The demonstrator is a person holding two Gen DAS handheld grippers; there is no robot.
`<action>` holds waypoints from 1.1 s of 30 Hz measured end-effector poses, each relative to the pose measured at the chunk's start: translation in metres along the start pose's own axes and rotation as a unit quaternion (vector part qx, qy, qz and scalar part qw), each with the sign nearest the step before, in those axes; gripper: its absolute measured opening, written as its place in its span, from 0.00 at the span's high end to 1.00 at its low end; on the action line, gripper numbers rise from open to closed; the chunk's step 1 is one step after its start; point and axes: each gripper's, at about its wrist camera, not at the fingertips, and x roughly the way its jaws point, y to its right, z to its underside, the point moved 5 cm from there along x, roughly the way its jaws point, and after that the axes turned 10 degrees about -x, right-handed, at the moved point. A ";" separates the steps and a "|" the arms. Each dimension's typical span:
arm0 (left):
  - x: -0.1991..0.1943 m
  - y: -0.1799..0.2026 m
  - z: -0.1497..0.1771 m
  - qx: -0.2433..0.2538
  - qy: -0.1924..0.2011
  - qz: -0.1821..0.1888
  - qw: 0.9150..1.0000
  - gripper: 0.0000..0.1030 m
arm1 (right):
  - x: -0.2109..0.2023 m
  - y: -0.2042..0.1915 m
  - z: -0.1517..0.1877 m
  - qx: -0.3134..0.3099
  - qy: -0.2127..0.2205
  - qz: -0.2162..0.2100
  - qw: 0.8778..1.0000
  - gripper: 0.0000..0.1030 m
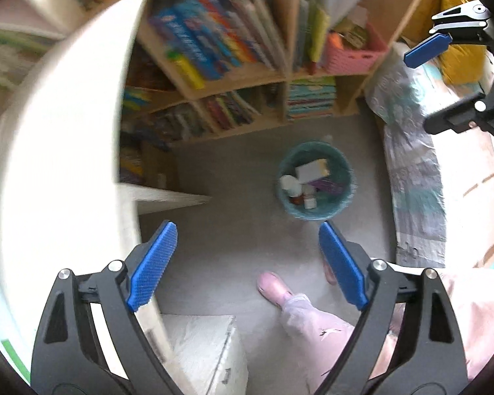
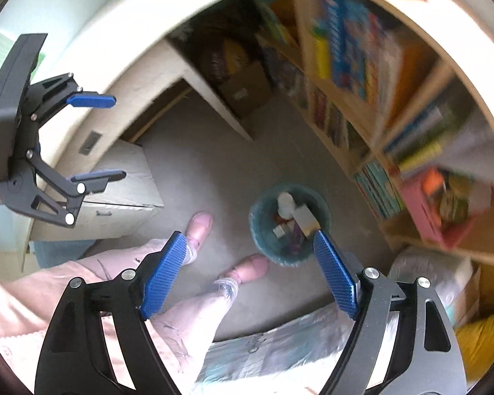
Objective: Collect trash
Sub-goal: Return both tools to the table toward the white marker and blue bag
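Note:
A teal waste bin (image 1: 341,209) stands on the grey floor far below both grippers. Inside it lie a white box (image 1: 313,169), a white bottle (image 1: 289,182), a purple packet (image 1: 326,185) and other small bits. My left gripper (image 1: 247,227) points down over the floor with its blue pads wide apart and nothing between them. My right gripper (image 2: 248,235) is also open and empty, and the bin (image 2: 263,247) with the white box (image 2: 304,219) shows just beyond its right finger. Each gripper appears in the other's view: the right gripper (image 1: 418,92) and the left gripper (image 2: 118,137), both open.
A wooden bookshelf (image 1: 286,75) full of books and a pink basket (image 1: 355,54) stands behind the bin. A white desk (image 1: 66,131) and drawer unit (image 2: 122,177) are on one side, a bed with a patterned cover (image 1: 415,177) on the other. A person's legs and pink slippers (image 1: 275,288) stand below.

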 end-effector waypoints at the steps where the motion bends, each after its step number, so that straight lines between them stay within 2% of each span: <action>1: -0.005 -0.013 0.005 -0.004 0.005 -0.007 1.000 0.17 | -0.001 -0.011 -0.011 -0.014 0.003 -0.001 1.000 0.18; 7: -0.037 -0.098 0.045 -0.033 0.021 -0.039 0.998 0.15 | -0.003 -0.075 -0.073 -0.070 0.022 -0.003 0.997 0.17; 10: -0.051 -0.135 0.069 -0.039 0.027 -0.055 0.997 0.12 | 0.002 -0.110 -0.101 -0.097 0.024 -0.007 0.995 0.17; 16: -0.065 -0.199 0.116 -0.064 0.030 -0.074 0.995 0.12 | 0.014 -0.178 -0.156 -0.150 0.026 -0.016 0.988 0.17; 20: -0.068 -0.234 0.143 -0.092 0.027 -0.077 0.992 0.11 | 0.025 -0.223 -0.188 -0.185 0.023 -0.025 0.982 0.17; 28: -0.070 -0.291 0.180 -0.122 0.019 -0.084 0.989 0.11 | 0.049 -0.296 -0.231 -0.256 0.007 -0.035 0.966 0.15; 33: -0.062 -0.321 0.190 -0.114 0.008 -0.090 0.989 0.09 | 0.065 -0.327 -0.253 -0.282 -0.008 -0.039 0.959 0.15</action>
